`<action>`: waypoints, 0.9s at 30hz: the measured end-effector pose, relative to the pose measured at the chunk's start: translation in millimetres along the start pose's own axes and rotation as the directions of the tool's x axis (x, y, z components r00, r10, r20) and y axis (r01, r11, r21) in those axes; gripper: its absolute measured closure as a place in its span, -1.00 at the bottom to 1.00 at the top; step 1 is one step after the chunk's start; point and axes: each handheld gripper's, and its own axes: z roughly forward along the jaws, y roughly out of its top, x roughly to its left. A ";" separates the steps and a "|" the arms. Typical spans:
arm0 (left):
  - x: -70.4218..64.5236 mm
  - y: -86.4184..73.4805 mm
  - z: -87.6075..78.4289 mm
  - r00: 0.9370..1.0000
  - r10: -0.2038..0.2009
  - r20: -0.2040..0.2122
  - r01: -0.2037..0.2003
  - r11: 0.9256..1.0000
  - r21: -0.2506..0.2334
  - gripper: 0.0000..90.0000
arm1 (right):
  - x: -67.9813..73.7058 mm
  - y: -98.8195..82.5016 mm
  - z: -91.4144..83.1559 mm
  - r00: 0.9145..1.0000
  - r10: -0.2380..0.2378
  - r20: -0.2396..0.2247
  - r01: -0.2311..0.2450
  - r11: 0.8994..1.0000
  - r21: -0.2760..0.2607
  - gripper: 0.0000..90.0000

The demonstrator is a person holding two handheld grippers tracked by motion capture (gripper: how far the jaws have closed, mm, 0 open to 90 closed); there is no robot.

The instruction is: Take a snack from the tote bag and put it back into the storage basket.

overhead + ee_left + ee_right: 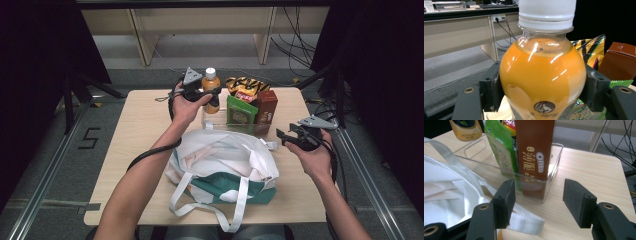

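Clamped on the orange drink bottle (542,72), the left gripper (200,95) sits at the far side of the table (145,125), its two black pads pressed against the bottle's round shoulders just below the white cap (546,12). From where I stand, the bottle is upright between those jaws, full of orange liquid, with a small dark emblem on the label low down.

Working outward from that gripper by size: the pale wooden table spreads beneath it, and nearer the person, below the gripper, lies a big white tote bag (225,165) with a green panel and white straps, slumped open. Just beside the gripped bottle, to the gripper's right, stands a clear plastic bin (554,157). In it are a brown Oreo box (535,150) standing on end, a green snack packet (501,152) leaning against the box, and behind them a yellow and black striped snack bag (591,47).

Over at the right edge of the table, well apart from the bottle, the right gripper (537,202) hangs with its jaws spread and nothing between them. It faces the near corner of the bin and the Oreo box, with a white bag strap (526,222) lying on the table just under its left jaw.
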 end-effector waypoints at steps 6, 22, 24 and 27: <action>1.6 -2.3 2.4 1.000 -0.002 -0.004 0.002 1.000 0.009 -0.33 | -1.6 0.9 0.0 1.000 0.009 -0.008 -0.009 1.000 0.011 -0.03; 4.0 -3.8 1.5 1.000 -0.005 -0.008 0.005 1.000 0.012 -0.33 | -0.4 -0.7 2.2 1.000 0.006 -0.012 -0.006 1.000 0.001 -0.03; 4.9 -4.0 1.4 1.000 -0.004 -0.009 0.004 1.000 0.015 -0.33 | 0.1 -1.5 2.0 1.000 0.023 -0.015 -0.023 1.000 0.004 -0.03; 6.6 -4.5 3.1 1.000 -0.007 -0.014 0.007 1.000 0.017 -0.33 | -1.2 -2.1 2.1 1.000 0.018 -0.014 -0.018 1.000 0.003 -0.03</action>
